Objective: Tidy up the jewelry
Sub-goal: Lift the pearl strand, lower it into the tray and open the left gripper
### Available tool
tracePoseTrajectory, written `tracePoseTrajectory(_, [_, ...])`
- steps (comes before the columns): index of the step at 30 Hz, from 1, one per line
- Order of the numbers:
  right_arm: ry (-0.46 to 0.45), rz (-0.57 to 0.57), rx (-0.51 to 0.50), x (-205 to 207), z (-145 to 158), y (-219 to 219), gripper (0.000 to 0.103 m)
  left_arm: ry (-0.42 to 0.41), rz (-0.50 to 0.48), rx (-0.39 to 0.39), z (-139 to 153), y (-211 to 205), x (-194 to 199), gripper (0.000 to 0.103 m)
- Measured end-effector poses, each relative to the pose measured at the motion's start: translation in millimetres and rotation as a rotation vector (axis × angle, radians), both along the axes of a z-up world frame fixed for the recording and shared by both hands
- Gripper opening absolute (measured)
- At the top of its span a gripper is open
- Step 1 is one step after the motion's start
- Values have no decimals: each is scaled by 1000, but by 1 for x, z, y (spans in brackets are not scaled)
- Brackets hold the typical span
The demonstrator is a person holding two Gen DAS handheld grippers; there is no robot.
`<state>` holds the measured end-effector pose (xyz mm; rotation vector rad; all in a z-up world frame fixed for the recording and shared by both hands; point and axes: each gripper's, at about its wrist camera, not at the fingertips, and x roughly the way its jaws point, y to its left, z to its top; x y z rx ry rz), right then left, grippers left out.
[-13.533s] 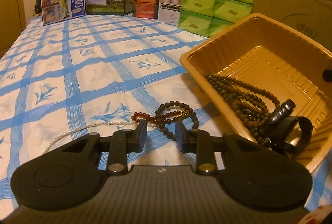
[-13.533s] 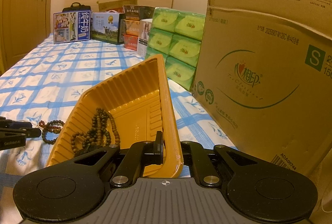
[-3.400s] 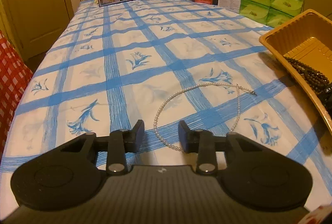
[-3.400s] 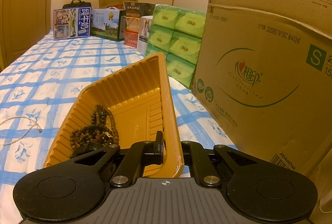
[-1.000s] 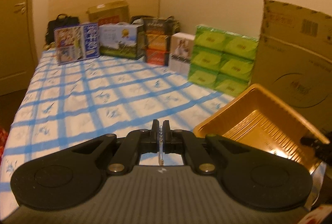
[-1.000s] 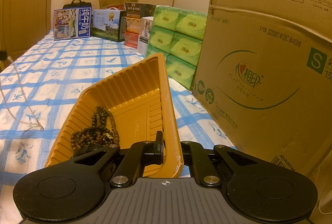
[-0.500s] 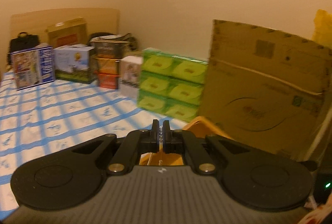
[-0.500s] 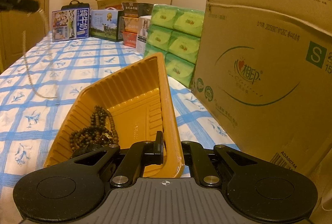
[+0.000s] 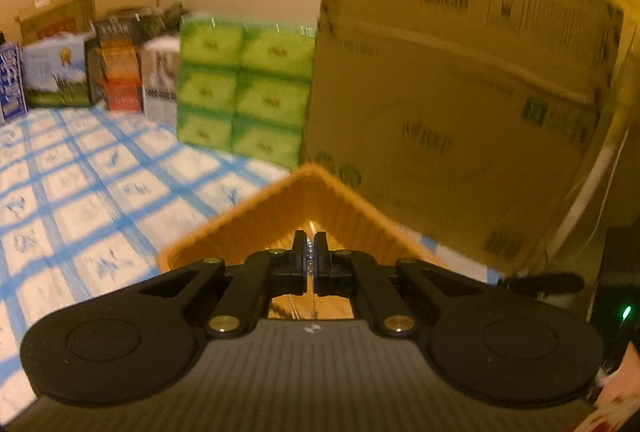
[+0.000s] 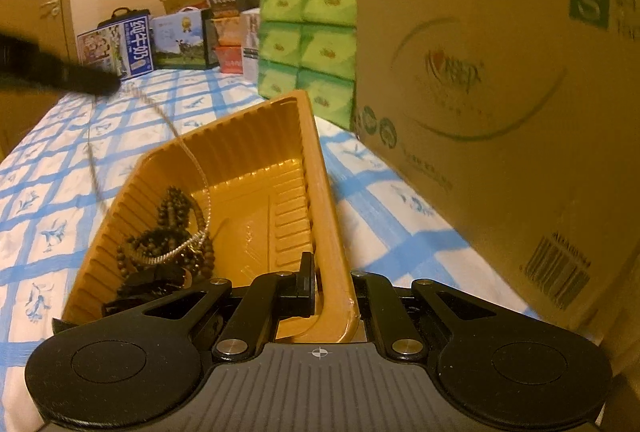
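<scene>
My left gripper [image 9: 309,256] is shut on the pearl necklace [image 9: 309,256] and holds it above the orange tray [image 9: 344,209]. In the right wrist view the left gripper [image 10: 100,81] shows blurred at upper left. The pearl necklace [image 10: 192,167] hangs from it in a long strand, and its lower loop lies on the dark bead strings [image 10: 172,216] inside the orange tray [image 10: 280,151]. My right gripper [image 10: 332,282] is shut on the tray's near right rim.
The bed has a blue-checked sheet [image 10: 60,191]. A big cardboard box [image 10: 500,91] stands right beside the tray. Green tissue packs [image 10: 308,43] and several boxes [image 10: 180,35] line the far edge. A door [image 10: 28,11] is at the far left.
My left gripper has carried the pearl necklace up from the sheet and over to the tray, where its lower end now rests on the dark beads. The right gripper still grips the rim.
</scene>
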<state>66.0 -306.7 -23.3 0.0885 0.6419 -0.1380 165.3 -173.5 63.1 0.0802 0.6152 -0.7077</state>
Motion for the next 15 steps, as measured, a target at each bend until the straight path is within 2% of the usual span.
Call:
tracePoseTrajectory(8, [16,-20,88,-5,-13,-16,6,71,0,70,-41,-7,4,4])
tracePoseTrajectory(10, [17,-23,104,-6,-15,-18,6,77,8,79,-44,-3,4,9])
tracePoseTrajectory(12, [18,-28,121,-7,-17,-21,6,69,29,82,-43,4,2,22])
tracePoseTrajectory(15, [18,-36,154,-8,-19,-24,6,58,63,76,-39,18,0,26])
